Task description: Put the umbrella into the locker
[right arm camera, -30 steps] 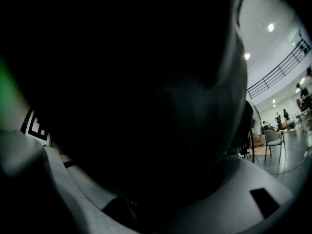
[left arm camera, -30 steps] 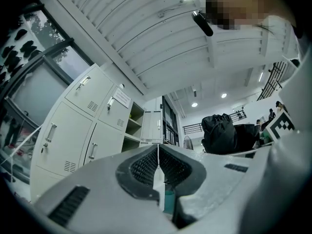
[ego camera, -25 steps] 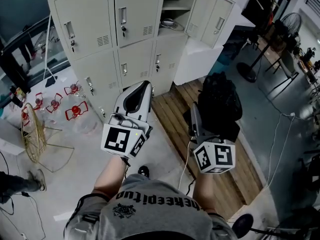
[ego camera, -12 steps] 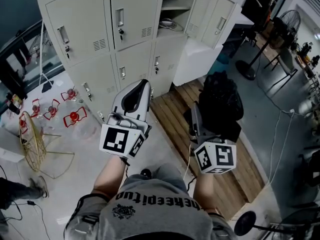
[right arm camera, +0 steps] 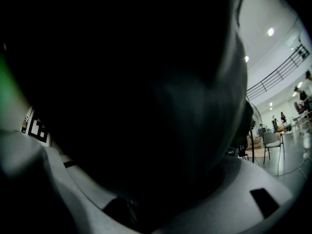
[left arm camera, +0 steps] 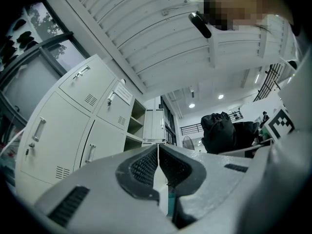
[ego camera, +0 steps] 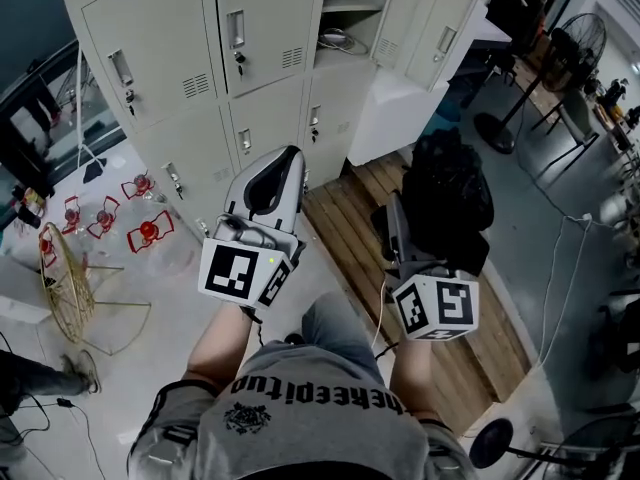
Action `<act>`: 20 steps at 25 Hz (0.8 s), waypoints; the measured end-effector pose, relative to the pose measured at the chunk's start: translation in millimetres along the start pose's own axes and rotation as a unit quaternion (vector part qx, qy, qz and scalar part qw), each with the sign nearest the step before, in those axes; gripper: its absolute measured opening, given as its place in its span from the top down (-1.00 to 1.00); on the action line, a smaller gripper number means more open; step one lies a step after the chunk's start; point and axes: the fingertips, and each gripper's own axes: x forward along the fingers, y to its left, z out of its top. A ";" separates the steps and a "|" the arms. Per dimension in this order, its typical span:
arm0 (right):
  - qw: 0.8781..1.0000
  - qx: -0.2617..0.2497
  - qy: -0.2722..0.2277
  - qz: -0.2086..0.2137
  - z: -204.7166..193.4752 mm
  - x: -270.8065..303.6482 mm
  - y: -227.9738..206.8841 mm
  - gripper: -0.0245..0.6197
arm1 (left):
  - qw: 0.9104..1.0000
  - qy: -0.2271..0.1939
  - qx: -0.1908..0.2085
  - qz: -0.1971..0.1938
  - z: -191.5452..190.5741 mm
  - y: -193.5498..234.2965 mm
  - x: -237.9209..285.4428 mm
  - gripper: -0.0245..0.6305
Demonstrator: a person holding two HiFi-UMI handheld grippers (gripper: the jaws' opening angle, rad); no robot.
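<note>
So the right gripper is clamped on the floppy black fabric umbrella at 3 o'clock, the left gripper has its jaws together on nothing, and the open pale grey metal locker sits up at 12, so I reckon loose fabric could snag its door edge.

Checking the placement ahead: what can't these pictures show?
- Open locker compartment's depth: head view, cut off by the top edge.
- Black umbrella, its gripped part: head view, covered by its own bulk; right gripper view, too dark.
- Scene ahead of right gripper: its view, blocked by umbrella.
</note>
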 end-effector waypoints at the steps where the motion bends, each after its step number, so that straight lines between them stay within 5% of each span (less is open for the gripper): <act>1: 1.000 0.001 -0.002 0.001 1.7 2.0 -0.4 0.03 | 1.000 -0.001 0.002 -0.002 0.6 0.3 1.3 0.89; 20: 1.000 0.014 0.010 -0.001 -24.2 63.5 -21.9 0.04 | 1.000 0.013 0.004 0.010 -32.3 37.9 47.9 0.89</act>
